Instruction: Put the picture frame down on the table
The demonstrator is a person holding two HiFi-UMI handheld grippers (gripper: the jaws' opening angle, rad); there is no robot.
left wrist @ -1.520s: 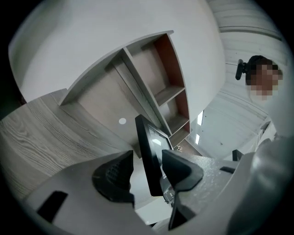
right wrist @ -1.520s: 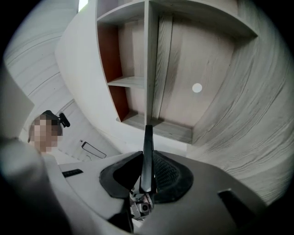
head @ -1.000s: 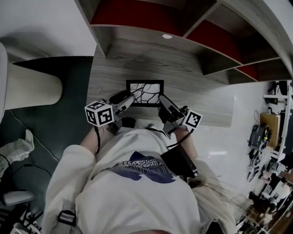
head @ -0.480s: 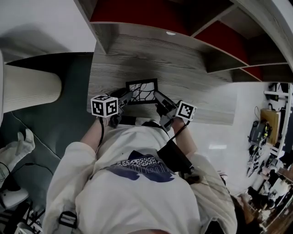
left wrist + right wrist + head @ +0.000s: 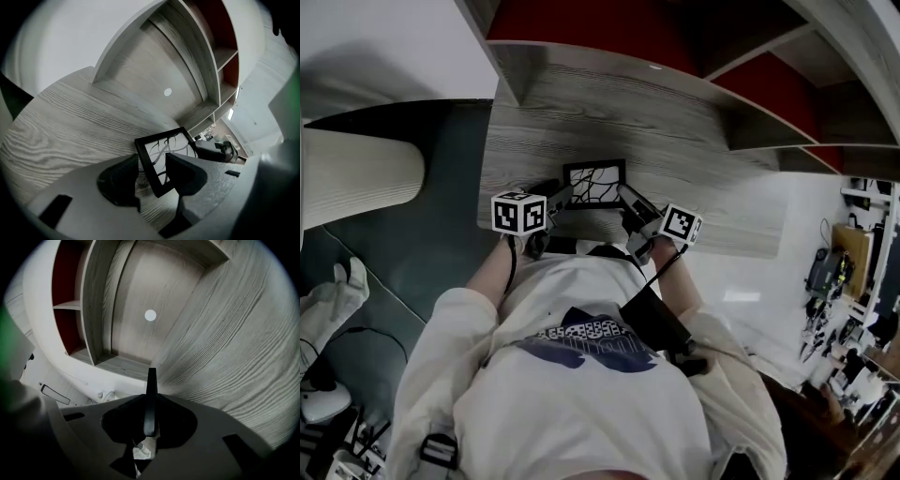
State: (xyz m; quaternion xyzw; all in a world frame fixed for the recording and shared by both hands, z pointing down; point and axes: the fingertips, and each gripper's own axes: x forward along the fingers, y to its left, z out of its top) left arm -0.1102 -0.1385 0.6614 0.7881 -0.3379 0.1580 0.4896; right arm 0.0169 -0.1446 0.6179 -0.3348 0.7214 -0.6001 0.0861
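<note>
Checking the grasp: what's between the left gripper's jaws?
A corner of the frame, as the left gripper view shows. The left gripper has its jaws apart around it.

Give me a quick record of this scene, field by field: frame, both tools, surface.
picture frame: black, branch pattern, between both tools
left tool: jaws apart, astride the frame's left edge
right tool: shut on the frame's right edge
table: grey wood grain; contact with frame unclear
shelves: red backs, behind table
</note>
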